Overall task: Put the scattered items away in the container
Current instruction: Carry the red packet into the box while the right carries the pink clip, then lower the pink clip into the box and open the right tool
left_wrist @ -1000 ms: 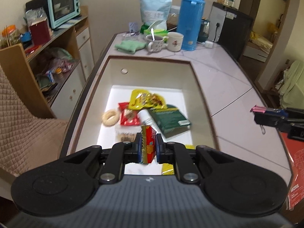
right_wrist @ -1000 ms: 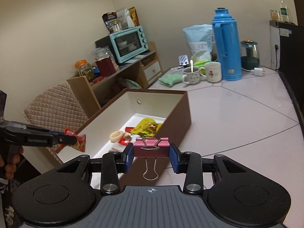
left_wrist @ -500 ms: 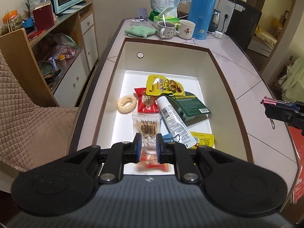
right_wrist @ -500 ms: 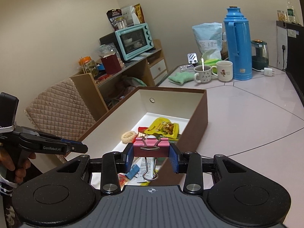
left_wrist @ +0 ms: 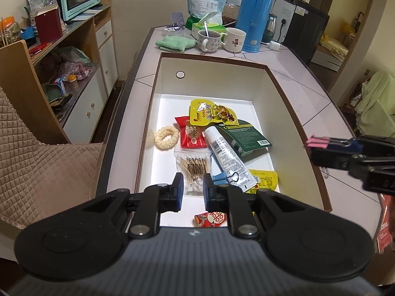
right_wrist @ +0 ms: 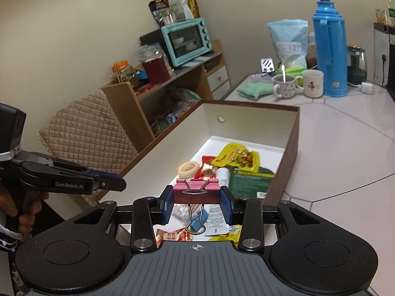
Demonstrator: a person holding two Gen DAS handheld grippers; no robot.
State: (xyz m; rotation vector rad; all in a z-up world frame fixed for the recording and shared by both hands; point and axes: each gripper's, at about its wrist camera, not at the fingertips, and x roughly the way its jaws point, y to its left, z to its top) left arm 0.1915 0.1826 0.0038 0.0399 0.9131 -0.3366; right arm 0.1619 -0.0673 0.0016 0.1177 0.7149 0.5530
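Box point(left_wrist: 291, 113) sits on the tabletop point(left_wrist: 318, 103), open top, brown rim, white inside. Task looks near done: almost everything is already in it, and no loose items show on the tabletop near the box. The mugs, flask and cloth at the far end look like background, not scatter.

Contents, big to small, one each unless noted:
- green pouch point(left_wrist: 245, 138)
- yellow snack bag point(left_wrist: 212, 113)
- white tube point(left_wrist: 226, 155), lying across the pouch
- cotton swab pack point(left_wrist: 193, 166)
- red packets: two, one point(left_wrist: 190, 135) mid-box, one point(left_wrist: 209, 219) at the near wall
- small yellow sachet point(left_wrist: 264, 180)
- ring biscuit point(left_wrist: 166, 138)
- blue clip point(left_wrist: 221, 178), touching the tube's end

Left: one pink clip point(right_wrist: 196, 192), clamped by its sides in the right gripper point(right_wrist: 196, 204), wire handle hanging down. It hangs at the box's near right edge; whether it is fully over the opening I can't tell.

Left gripper point(left_wrist: 193, 193): fingers apart, nothing between them, over the near end of the box.

Judgement: drop the pink clip in and the visible job is finished.
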